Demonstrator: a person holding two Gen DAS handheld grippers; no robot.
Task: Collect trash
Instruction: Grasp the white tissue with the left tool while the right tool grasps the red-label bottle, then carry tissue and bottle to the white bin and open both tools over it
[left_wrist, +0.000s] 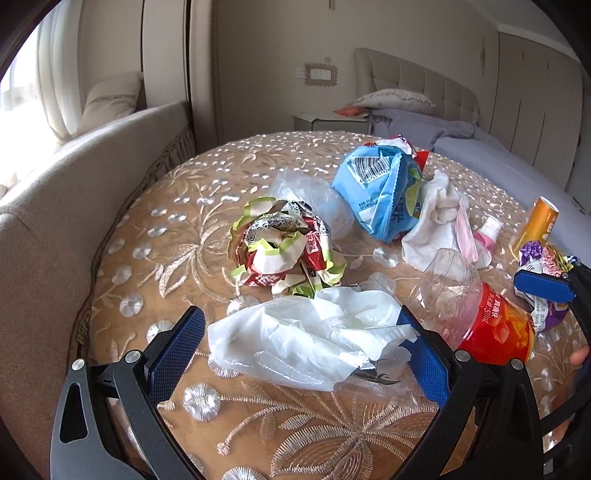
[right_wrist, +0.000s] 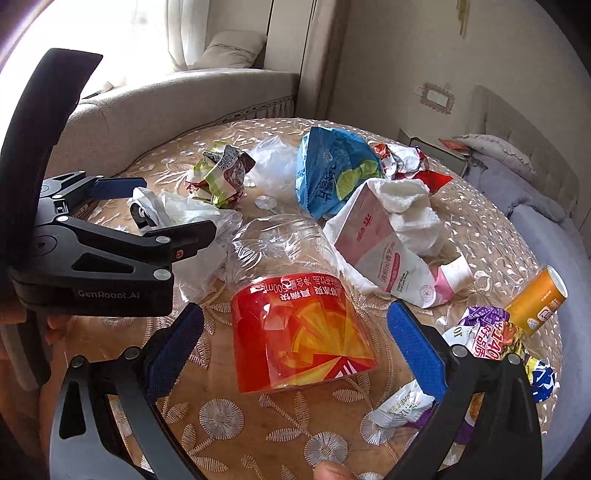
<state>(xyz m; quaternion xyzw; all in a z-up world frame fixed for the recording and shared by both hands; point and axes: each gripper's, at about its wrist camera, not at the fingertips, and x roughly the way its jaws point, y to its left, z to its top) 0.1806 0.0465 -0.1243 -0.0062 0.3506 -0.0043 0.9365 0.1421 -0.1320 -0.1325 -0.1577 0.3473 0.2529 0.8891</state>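
Note:
A crumpled white plastic bag (left_wrist: 303, 339) lies on the round embroidered table (left_wrist: 177, 229), between the spread fingers of my left gripper (left_wrist: 301, 354), which is open. The bag's right edge reaches the right pad. In the right wrist view, a clear plastic bottle with a red label (right_wrist: 295, 314) lies on its side. My right gripper (right_wrist: 295, 350) is open and straddles it, with gaps on both sides. The left gripper (right_wrist: 177, 205) shows there around the white bag (right_wrist: 184, 214). The bottle (left_wrist: 480, 325) lies just right of the left gripper.
More trash covers the table: a green-red wrapper ball (left_wrist: 284, 247), a blue chip bag (left_wrist: 380, 192), white tissue with a pink pack (right_wrist: 388, 251), a purple wrapper (right_wrist: 487, 332) and an orange tube (right_wrist: 535, 302). A sofa (left_wrist: 55, 192) stands left, a bed (left_wrist: 498, 155) right.

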